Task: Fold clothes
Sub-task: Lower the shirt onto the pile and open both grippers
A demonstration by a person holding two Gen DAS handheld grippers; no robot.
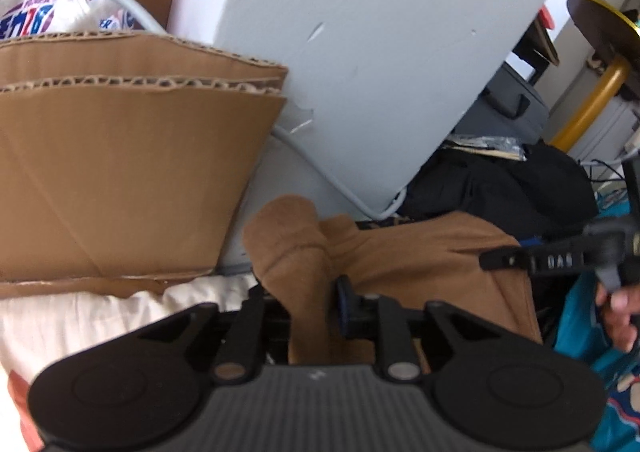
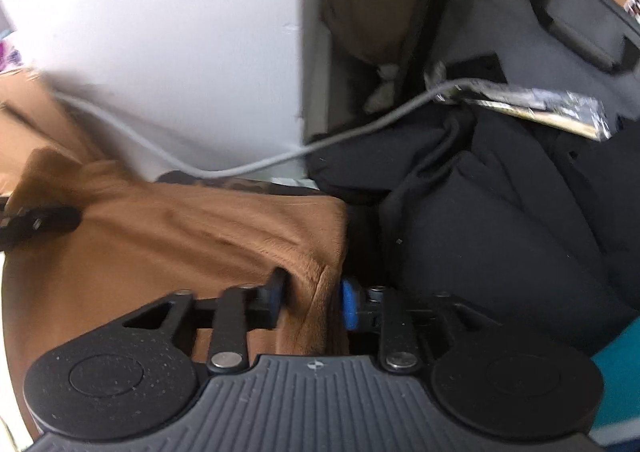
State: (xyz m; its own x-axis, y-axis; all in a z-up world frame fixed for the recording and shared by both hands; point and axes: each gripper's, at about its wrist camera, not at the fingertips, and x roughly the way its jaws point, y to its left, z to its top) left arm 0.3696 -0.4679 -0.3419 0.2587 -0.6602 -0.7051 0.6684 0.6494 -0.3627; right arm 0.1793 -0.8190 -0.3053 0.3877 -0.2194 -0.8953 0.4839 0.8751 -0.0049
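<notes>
While brown garment (image 2: 180,228) folds sit between both, left tool (image 1: 304,296) seemingly loosened, right tool (image 2: 308,298) released.

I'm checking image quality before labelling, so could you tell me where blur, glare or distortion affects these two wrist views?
Left wrist view: fisheye bending curves the cardboard box edges; the white panel is bright but not blown out; the brown garment is fairly sharp. Right wrist view: motion blur smears the brown garment and grey cable; the black clothing is dark, with little detail.
</notes>
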